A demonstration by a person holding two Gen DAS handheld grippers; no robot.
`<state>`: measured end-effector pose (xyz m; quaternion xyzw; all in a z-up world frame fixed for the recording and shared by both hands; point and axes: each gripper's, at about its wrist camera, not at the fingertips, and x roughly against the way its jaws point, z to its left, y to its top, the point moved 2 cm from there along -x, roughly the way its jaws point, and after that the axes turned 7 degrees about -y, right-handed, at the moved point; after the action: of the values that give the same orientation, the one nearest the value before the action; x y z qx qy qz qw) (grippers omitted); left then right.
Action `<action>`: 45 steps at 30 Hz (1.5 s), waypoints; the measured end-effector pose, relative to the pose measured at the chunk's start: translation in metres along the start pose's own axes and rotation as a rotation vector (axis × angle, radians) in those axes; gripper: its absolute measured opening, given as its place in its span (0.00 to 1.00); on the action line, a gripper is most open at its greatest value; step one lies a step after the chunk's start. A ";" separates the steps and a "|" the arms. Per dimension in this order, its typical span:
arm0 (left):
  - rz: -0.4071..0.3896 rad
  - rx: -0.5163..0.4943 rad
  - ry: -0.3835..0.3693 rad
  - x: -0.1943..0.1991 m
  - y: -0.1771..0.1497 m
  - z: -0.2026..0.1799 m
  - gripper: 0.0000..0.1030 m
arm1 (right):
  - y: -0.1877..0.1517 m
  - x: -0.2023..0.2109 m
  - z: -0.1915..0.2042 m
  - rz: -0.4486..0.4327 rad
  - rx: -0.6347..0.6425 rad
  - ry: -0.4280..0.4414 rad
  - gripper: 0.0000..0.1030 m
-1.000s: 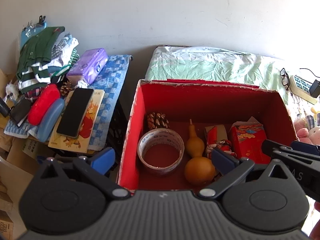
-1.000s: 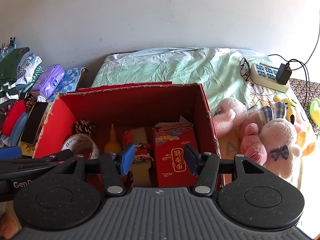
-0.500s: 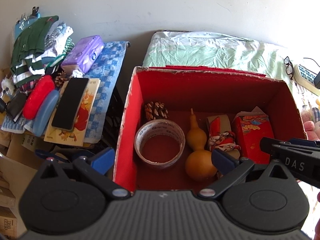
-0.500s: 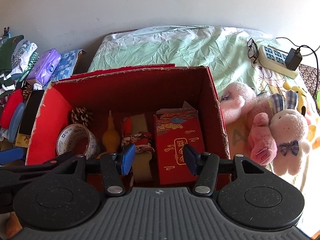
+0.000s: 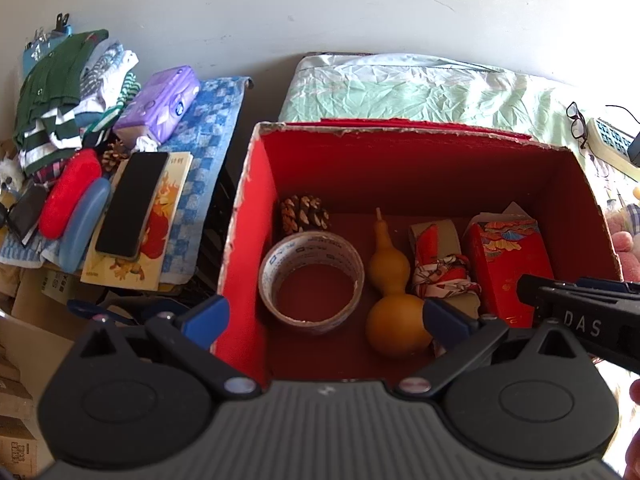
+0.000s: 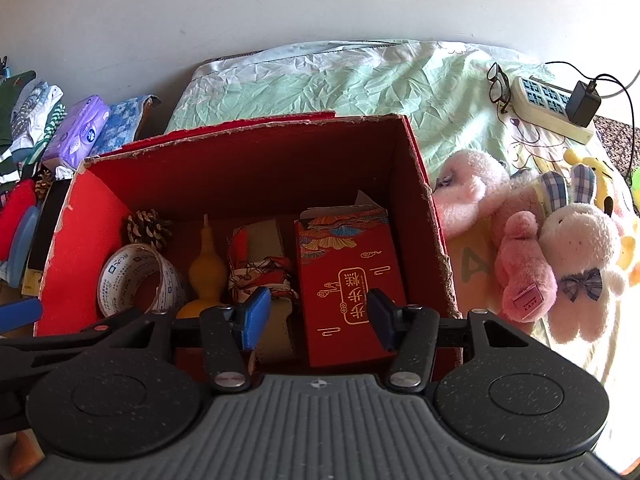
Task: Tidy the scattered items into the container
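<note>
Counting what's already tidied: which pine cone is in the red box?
The pine cone behind the tape roll; the other pine cone lies outside the red box, beside the phone.

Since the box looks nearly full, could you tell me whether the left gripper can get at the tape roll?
Probably yes: the left gripper is open above the tape roll, which lies uncovered.

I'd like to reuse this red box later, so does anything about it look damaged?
Yes: the red box's top rim is ragged, its red covering chipped to bare cardboard along the back and right edges. Its walls stand upright.
</note>
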<state>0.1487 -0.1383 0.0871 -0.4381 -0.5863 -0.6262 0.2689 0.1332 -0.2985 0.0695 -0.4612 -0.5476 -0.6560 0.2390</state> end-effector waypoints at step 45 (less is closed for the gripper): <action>0.094 -0.032 0.024 -0.041 -0.016 -0.011 1.00 | -0.004 -0.015 -0.007 0.083 0.079 0.006 0.45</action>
<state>0.1516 -0.1539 0.0446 -0.4619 -0.5515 -0.6275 0.2980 0.1342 -0.3065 0.0546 -0.4717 -0.5528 -0.6248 0.2855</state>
